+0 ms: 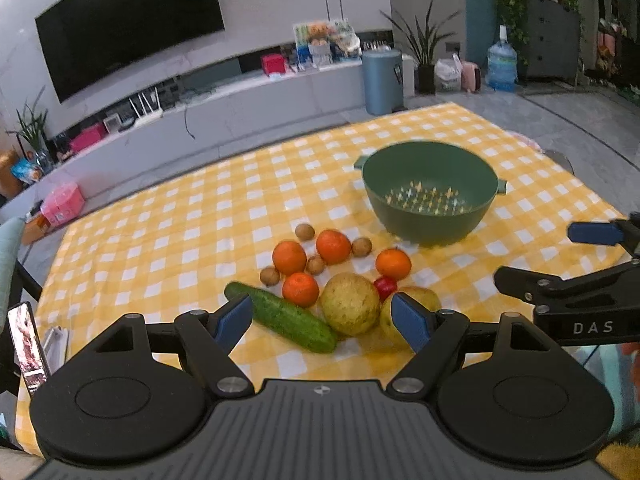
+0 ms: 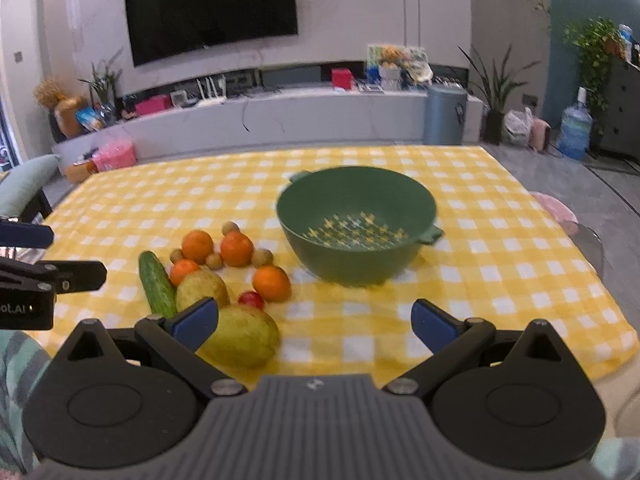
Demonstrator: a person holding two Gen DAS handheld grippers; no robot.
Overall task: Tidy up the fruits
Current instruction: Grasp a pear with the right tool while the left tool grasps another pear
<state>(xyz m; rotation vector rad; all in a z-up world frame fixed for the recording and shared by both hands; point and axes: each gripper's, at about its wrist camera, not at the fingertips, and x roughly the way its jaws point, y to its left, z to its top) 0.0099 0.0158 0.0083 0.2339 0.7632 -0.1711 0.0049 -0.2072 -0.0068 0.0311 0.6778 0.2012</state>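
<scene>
Jaws spread, round perforated colander [image 2: 356,226], checked cloth [image 2: 500,248]

Your left wrist camera sits low over the near edge of the checked tablecloth [image 1: 160,240], looking forward and slightly right across the fruit pile toward the green colander [image 1: 430,192]. Your right wrist camera sits just to its right, equally low, facing the colander more squarely. Both views share the fruit, the colander and the far television wall, and each catches the other gripper at its edge.
</scene>
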